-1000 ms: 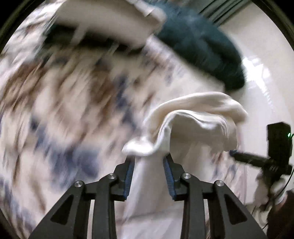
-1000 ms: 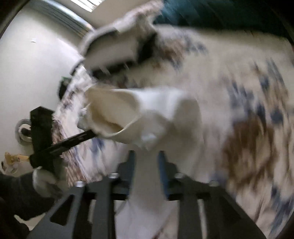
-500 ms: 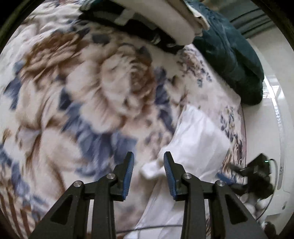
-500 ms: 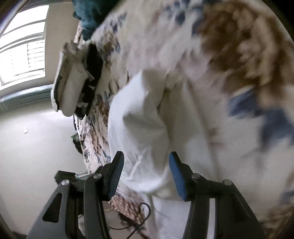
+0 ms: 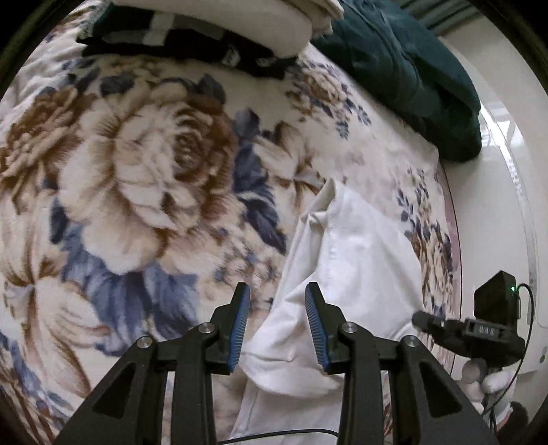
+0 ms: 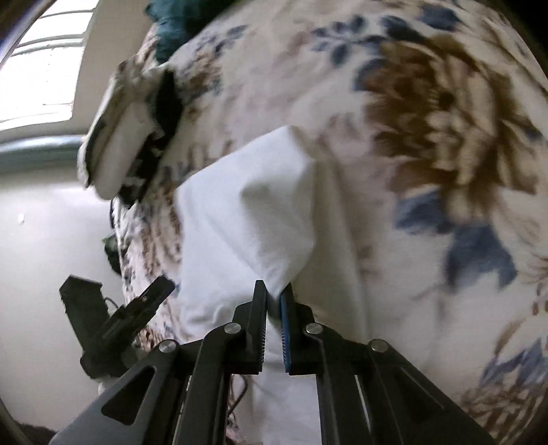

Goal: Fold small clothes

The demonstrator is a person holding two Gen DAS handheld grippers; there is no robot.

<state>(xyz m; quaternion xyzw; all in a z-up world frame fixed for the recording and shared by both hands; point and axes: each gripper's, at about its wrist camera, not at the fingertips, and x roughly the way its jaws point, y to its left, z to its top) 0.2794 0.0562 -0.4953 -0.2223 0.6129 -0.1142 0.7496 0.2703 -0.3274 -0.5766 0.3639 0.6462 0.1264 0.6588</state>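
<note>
A white garment (image 5: 346,270) lies partly folded on a floral blanket (image 5: 144,178). My left gripper (image 5: 277,301) is open, its jaws standing over the garment's left edge without holding it. In the right wrist view the same white garment (image 6: 246,219) lies on the blanket (image 6: 428,143), and my right gripper (image 6: 273,294) is shut on a fold of its near edge. The right gripper also shows in the left wrist view (image 5: 472,328) at the bed's right side. The left gripper also shows in the right wrist view (image 6: 133,308) at the lower left.
A stack of folded clothes, white over black (image 5: 212,30), sits at the far edge of the blanket. A dark teal blanket (image 5: 411,72) is bunched at the far right. A white floor (image 5: 503,191) lies beyond the bed's edge. The stack also shows in the right wrist view (image 6: 126,133).
Both grippers laid the lifted white garment down on the blanket and let go. The left stays open. The right has since shut on the garment's near edge.
</note>
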